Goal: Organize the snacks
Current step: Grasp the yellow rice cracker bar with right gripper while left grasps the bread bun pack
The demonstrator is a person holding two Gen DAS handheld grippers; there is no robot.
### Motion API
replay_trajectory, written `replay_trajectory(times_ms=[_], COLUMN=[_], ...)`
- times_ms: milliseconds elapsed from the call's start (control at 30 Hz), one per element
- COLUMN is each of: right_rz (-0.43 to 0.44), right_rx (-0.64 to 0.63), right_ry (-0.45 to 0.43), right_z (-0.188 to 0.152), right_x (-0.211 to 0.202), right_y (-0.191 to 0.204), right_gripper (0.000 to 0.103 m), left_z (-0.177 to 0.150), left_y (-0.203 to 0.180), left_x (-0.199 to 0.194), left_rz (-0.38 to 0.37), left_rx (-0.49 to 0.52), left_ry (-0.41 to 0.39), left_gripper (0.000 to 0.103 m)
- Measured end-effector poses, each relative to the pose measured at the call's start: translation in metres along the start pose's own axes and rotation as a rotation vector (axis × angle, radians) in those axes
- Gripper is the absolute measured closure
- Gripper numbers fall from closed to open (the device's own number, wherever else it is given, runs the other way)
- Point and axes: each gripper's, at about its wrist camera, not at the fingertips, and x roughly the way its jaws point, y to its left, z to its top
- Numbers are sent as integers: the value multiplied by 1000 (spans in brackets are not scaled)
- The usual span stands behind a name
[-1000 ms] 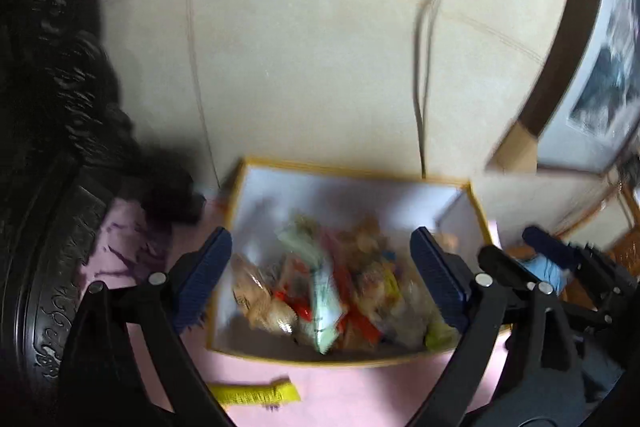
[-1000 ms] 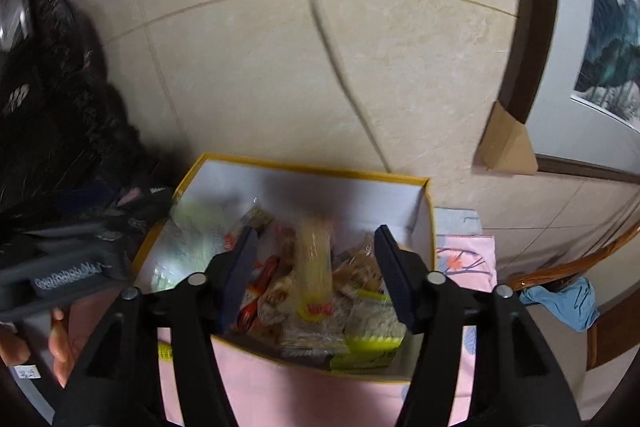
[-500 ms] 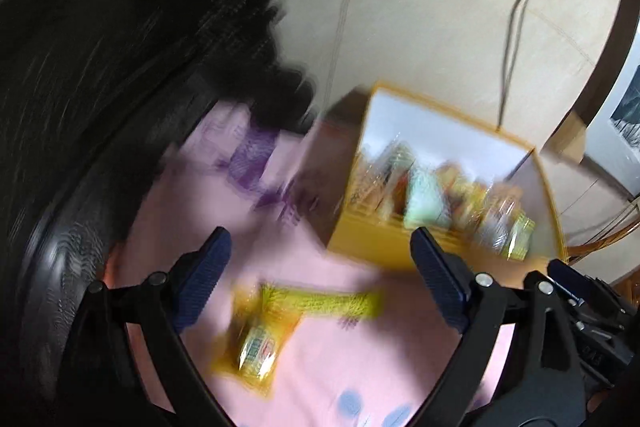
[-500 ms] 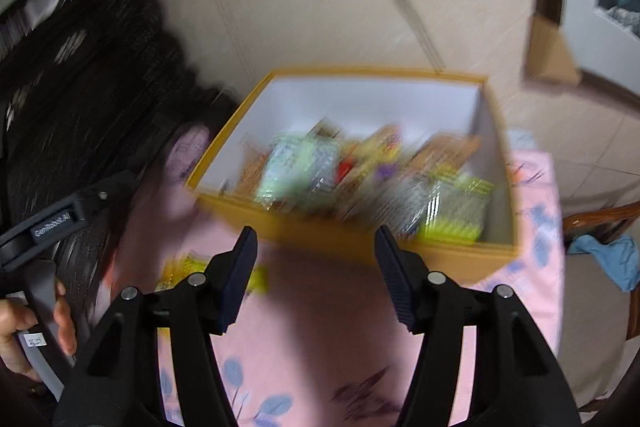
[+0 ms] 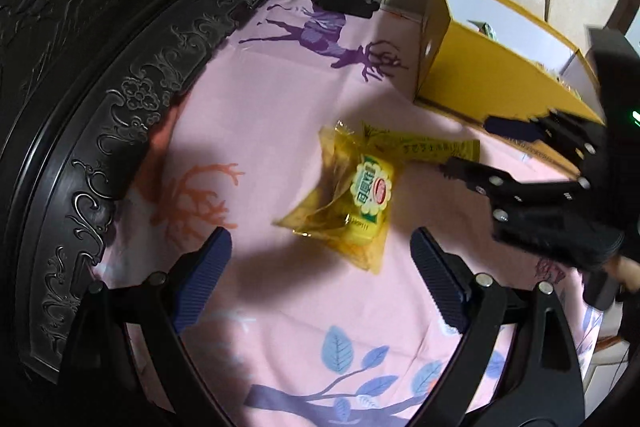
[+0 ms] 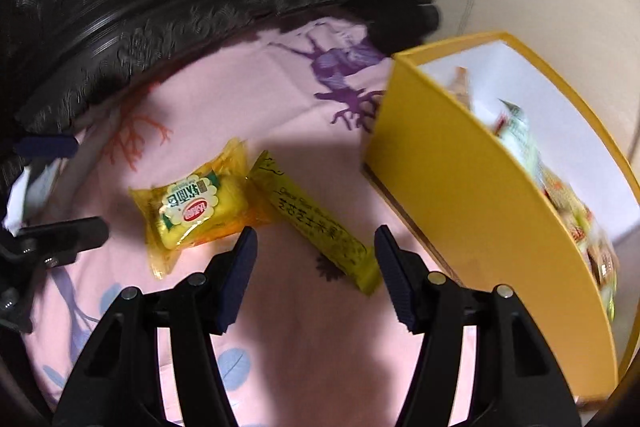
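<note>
I'm seeing dark carved furniture curving along far left, bordering pink printed cloth. Yellow box sitting on cloth at right, snacks piling inside. Square yellow snack lying on cloth left of box, long yellow bar touching its right edge. I'm holding left gripper wide, empty, hovering just near square snack. I'm holding right gripper wide, empty, fingers straddling near end of bar.

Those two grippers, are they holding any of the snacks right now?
No. The left gripper and right gripper are both open and empty; the yellow cake packet and snack bar lie loose on the cloth.
</note>
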Motion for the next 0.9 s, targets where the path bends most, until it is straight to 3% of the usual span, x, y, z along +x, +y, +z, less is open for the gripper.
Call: replay_trajectory(times_ms=[267, 400, 433, 500, 567, 733, 900], right_rz=[-47, -73, -60, 4, 16, -16, -38], right_rx=[-124, -108, -81, -7, -14, 35, 207], right_ry=[65, 145, 129, 145, 146, 149, 124], right_z=[11, 7, 7, 5, 3, -17, -54], right_x=[43, 68, 67, 68, 65, 43, 2], right_y=[11, 4, 1, -8, -5, -3, -16], right_gripper=[42, 41, 42, 65, 82, 82, 82], left_z=[5, 5, 5, 6, 7, 14, 19], left_y=[1, -2, -2, -3, -4, -9, -23], left_x=[12, 18, 19, 23, 27, 40, 67], left_rz=[15, 19, 17, 14, 6, -33, -36], left_rx=[25, 51, 56, 67, 69, 81, 138], left_ry=[26, 44, 47, 55, 57, 58, 100], left_gripper=[11, 11, 11, 11, 11, 11, 11])
